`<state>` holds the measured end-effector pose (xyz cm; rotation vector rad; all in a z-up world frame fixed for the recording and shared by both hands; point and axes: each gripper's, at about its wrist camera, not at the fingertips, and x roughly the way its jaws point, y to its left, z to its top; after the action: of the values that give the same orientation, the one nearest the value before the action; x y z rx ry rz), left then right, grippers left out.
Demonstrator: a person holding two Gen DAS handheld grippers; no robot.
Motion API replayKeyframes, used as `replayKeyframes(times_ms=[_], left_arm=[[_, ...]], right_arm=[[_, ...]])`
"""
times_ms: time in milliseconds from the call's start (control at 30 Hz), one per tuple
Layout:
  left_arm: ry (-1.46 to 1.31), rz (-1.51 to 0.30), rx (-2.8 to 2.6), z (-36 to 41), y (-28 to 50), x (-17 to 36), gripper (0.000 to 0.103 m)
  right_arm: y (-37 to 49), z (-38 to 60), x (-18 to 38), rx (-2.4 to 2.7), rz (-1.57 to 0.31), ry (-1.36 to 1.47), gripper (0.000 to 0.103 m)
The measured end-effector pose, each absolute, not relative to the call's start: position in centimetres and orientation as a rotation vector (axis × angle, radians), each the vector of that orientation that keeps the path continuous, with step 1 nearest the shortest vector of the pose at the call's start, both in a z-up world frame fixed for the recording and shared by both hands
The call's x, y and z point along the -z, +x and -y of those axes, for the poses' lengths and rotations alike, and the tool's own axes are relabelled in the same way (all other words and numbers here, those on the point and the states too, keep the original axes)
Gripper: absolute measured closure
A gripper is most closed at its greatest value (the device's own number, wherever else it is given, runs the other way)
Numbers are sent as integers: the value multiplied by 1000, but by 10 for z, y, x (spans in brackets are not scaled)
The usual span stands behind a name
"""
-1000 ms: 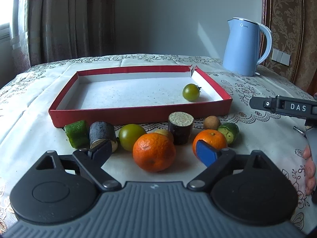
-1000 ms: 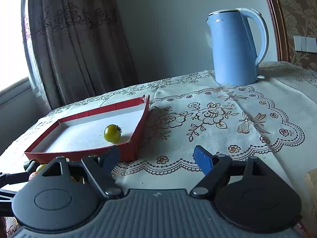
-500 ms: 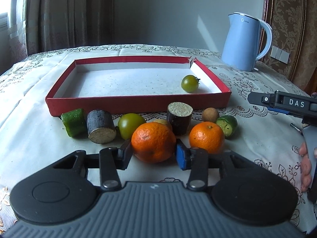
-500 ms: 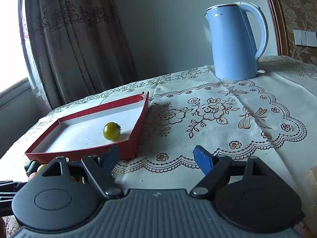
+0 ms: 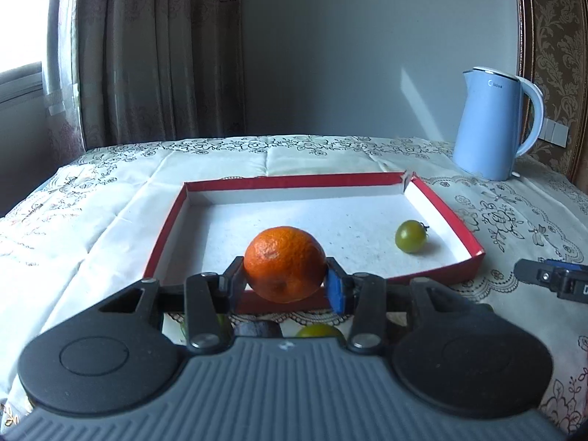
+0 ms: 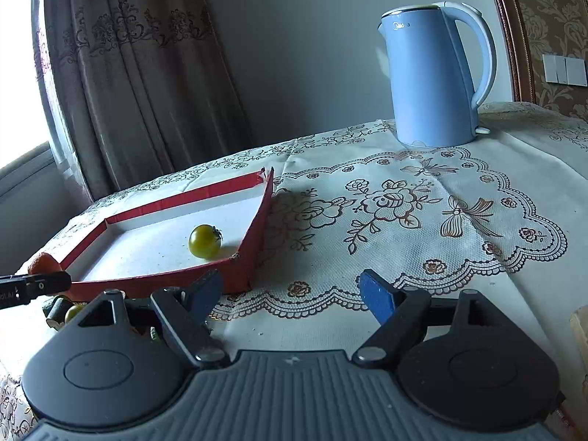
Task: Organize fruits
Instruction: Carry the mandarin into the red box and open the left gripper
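Note:
My left gripper is shut on an orange mandarin and holds it in the air just in front of the near wall of the red tray. A green tomato lies inside the tray at the right; it also shows in the right wrist view. A few fruits on the cloth show partly below my left gripper. My right gripper is open and empty over the tablecloth, right of the tray. The mandarin shows at the left edge there.
A light blue kettle stands at the back right of the table; it also shows in the right wrist view. A lace tablecloth covers the table. Curtains hang behind at the left. The tip of my right gripper shows at the right.
My left gripper closed on the mandarin, then lifted it up off the cloth toward the tray. The other fruits dropped out of sight below. The right gripper barely moved.

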<state>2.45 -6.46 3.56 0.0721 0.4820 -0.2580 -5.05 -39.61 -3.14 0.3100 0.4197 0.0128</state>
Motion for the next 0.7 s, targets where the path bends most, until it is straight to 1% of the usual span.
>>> replayKeyframes(times_ms=[100, 267, 567, 633, 667, 700], left_arm=[[75, -491, 216, 59, 57, -39, 62], [67, -544, 138, 48, 101, -31, 62], [74, -595, 99, 41, 121, -6, 62], [68, -601, 102, 39, 120, -4, 60], [61, -594, 104, 37, 117, -5, 46], [53, -576, 107, 35, 112, -8, 27]], right_arm=[[-50, 397, 32, -10, -424, 316, 21], [-50, 398, 32, -5, -428, 329, 21], [-49, 398, 33, -5, -433, 336, 21], [-49, 399, 33, -6, -435, 339, 21], [-48, 399, 33, -6, -435, 340, 21], [-48, 399, 34, -6, -436, 341, 21]])
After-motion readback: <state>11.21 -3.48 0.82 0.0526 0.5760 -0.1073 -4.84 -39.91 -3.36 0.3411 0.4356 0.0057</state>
